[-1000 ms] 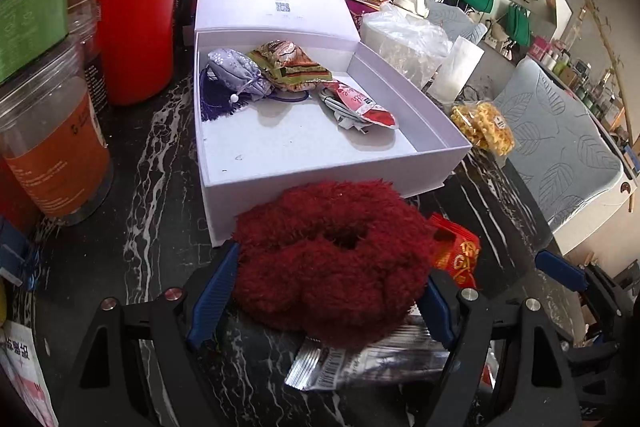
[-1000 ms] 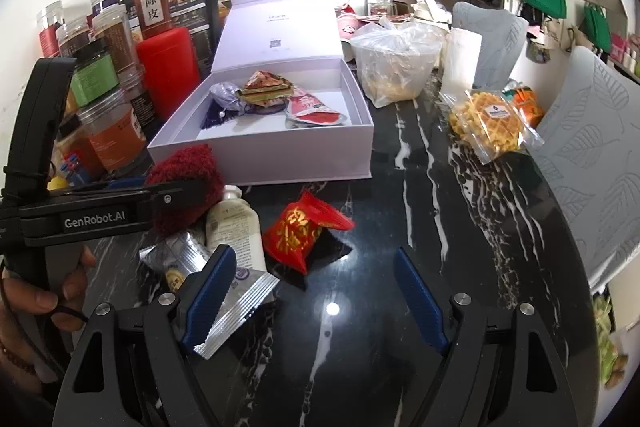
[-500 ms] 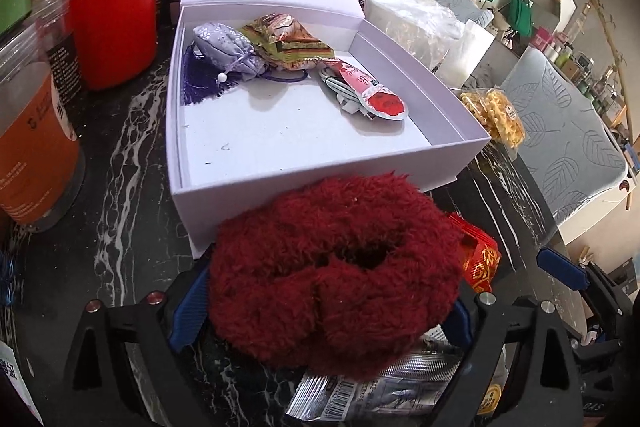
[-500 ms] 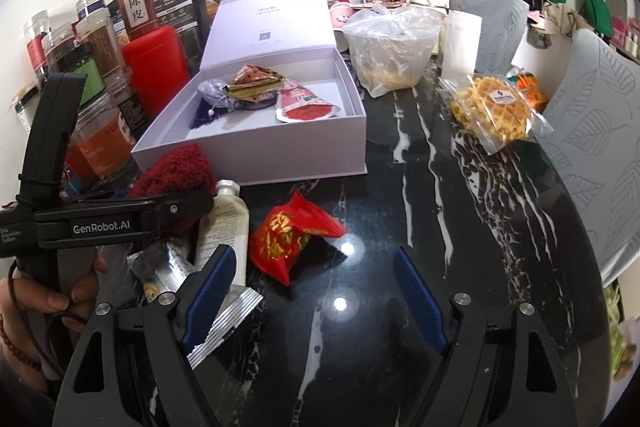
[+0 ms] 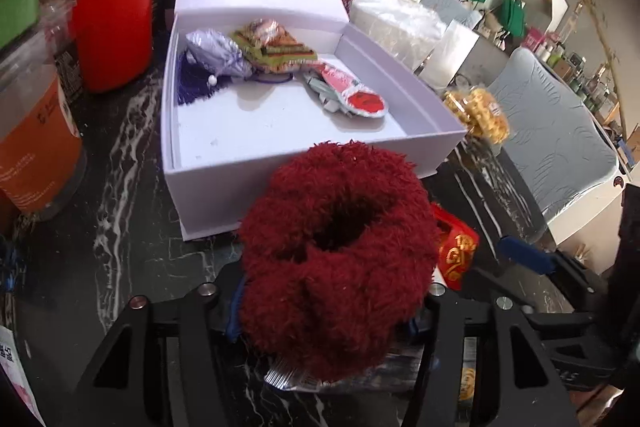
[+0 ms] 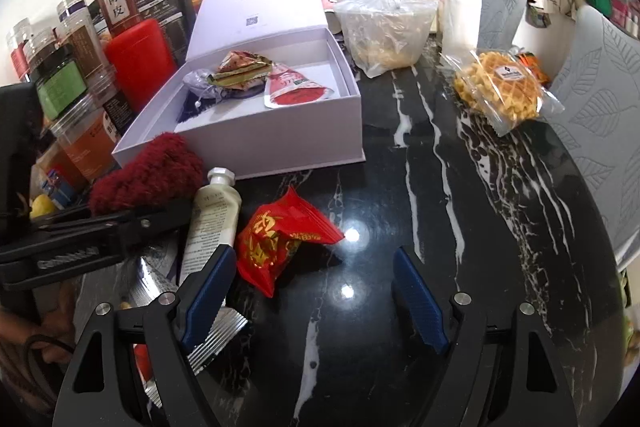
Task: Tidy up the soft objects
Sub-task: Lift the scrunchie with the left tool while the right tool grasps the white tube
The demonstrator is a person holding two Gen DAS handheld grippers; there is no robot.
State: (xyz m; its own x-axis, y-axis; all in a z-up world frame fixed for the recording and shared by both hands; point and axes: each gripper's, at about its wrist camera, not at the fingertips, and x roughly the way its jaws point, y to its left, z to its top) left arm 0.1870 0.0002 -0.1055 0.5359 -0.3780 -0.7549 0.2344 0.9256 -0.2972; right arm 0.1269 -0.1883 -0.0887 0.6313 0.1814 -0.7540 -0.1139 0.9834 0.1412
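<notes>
Scrunchie (image 5: 340, 251), dark red and fluffy, sits between the pads of the left hand-held gripper (image 5: 324, 311). Jaws have just been closing; the blue pads now press into the fluff on both sides, so the left hand-held gripper is grasping the scrunchie. In the left wrist view the scrunchie fills the lower centre, its top edge overlapping the near wall of the white box (image 5: 224, 183) at 12 o'clock.

Box is open, lid standing up at the far side. Inside, toward the back: lilac sachet (image 5: 216, 53) at 11 o'clock, patterned sachet (image 5: 276, 47) just beside it, red-and-white pouch (image 5: 352, 95) at 1 o'clock. Near half of the box floor is bare.

Right hand-held gripper (image 6: 312, 303) is released, jaws wide, nothing between the pads; it hangs over the black marble table (image 6: 440, 227). In the right wrist view the red snack packet (image 6: 280, 243) lies on the table at 11 o'clock from that gripper, touching the cream tube (image 6: 212, 219), which lies by the left pad. Foil packet (image 6: 160, 287) lies partly under the tube.

Red canister (image 5: 114, 11) and orange-labelled jar (image 5: 36, 143) stand at 9–10 o'clock of the box. Bagged waffles (image 6: 500, 91) lie well apart at 2 o'clock.
</notes>
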